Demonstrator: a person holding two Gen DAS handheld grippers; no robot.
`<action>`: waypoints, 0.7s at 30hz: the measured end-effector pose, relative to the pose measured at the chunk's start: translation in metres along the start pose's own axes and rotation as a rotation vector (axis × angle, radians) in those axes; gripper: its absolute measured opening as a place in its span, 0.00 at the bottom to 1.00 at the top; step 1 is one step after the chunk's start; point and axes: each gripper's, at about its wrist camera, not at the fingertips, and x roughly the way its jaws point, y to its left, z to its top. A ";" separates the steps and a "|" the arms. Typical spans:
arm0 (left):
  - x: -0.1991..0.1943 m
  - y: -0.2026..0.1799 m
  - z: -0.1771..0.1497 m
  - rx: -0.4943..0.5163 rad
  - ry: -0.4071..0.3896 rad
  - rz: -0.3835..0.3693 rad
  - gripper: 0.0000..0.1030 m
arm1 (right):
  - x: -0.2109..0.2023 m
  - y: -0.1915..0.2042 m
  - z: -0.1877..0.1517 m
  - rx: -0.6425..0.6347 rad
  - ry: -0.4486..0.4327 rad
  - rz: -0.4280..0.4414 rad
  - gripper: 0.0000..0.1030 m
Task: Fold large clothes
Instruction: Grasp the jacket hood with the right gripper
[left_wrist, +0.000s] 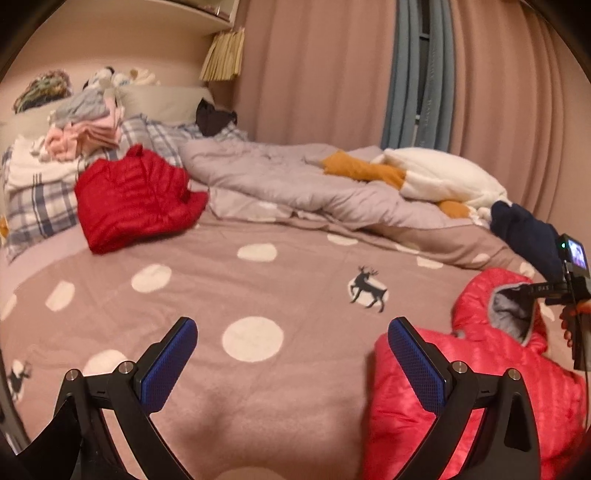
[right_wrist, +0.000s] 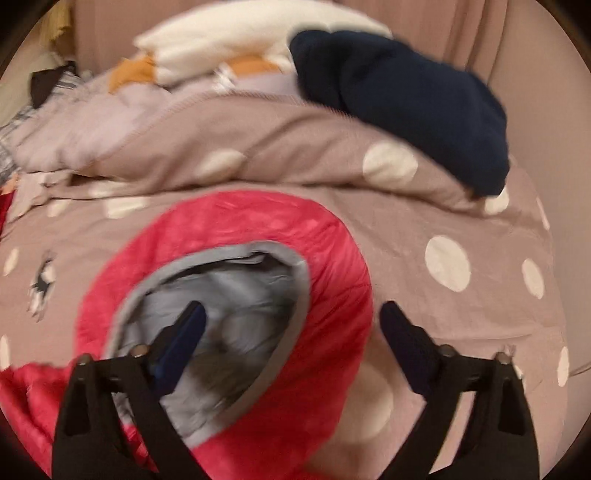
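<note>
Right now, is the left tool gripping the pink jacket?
No. The left tool stands open over the dotted blanket, with the pink jacket beside it.

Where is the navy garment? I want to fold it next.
Right-wrist view, upper right: the navy garment lies on the bunched dotted blanket, beside the white plush.

The bed (left_wrist: 295, 280) is covered by a mauve blanket with white dots and small deer figures. A pink-red hooded puffer jacket (left_wrist: 480, 369) lies on it, hood open with its grey lining up. Beyond the jacket, a grey duvet (left_wrist: 295, 181) is bunched across the bed, with a navy garment (right_wrist: 413, 99) and a white-and-orange plush (left_wrist: 436, 173) resting on it. Far from the jacket, toward the pillows, a darker red quilted jacket (left_wrist: 136, 199) sits folded beside a plaid pillow (left_wrist: 37, 206) bearing stacked clothes (left_wrist: 85, 129).
</note>
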 end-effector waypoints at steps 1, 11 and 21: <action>0.002 0.000 -0.001 -0.005 0.002 0.006 0.99 | 0.010 -0.008 0.002 0.046 0.019 0.023 0.69; -0.004 0.013 0.006 -0.078 0.025 0.073 0.99 | -0.065 -0.039 -0.021 0.254 -0.164 0.194 0.08; -0.066 -0.019 0.005 -0.035 0.017 0.056 0.99 | -0.209 -0.011 -0.148 0.023 -0.323 0.286 0.08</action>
